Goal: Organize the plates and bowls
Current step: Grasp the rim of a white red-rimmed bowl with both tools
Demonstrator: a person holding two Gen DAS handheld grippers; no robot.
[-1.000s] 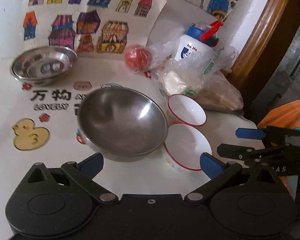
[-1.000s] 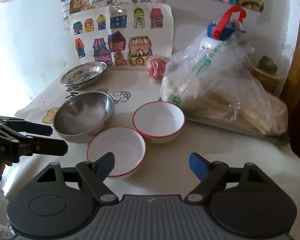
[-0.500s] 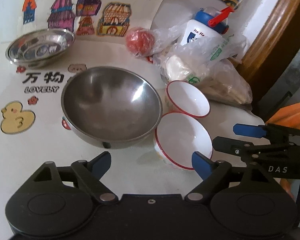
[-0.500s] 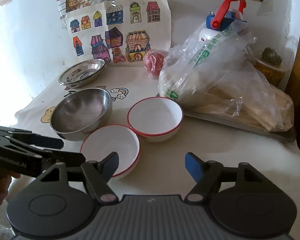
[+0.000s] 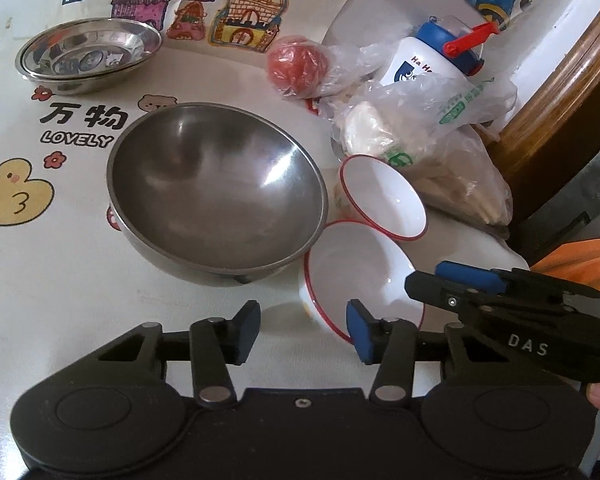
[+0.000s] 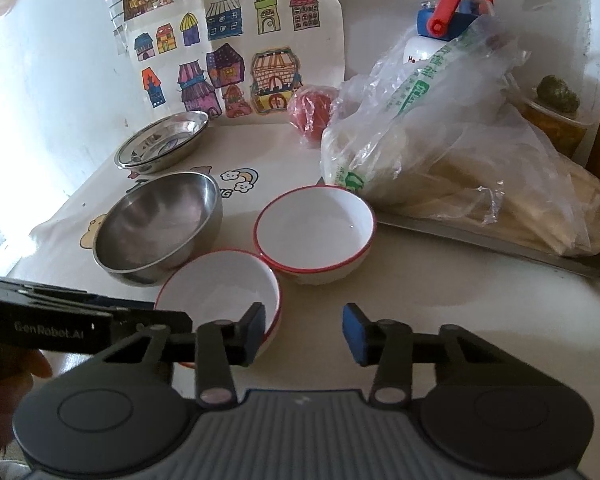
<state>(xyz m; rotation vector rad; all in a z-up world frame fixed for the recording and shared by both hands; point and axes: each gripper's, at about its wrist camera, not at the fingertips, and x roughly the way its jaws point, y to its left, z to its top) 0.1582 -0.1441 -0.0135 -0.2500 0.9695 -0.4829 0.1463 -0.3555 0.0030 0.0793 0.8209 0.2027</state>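
Bowls are sitting just ahead of both tongs: the steel bowl [image 5: 216, 188] beyond the left gripper [image 5: 302, 330], the nearer white bowl [image 6: 220, 288] at the right gripper [image 6: 304, 332]'s left pad, the second white bowl [image 6: 316, 232] further on. Both pairs of jaws have just been closing, half-narrowed now, gripping nothing.

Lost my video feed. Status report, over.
Both grippers, left and right, closing, holding nothing. Near white bowl at their fingertips, ungrasped. Steel bowl touching it.
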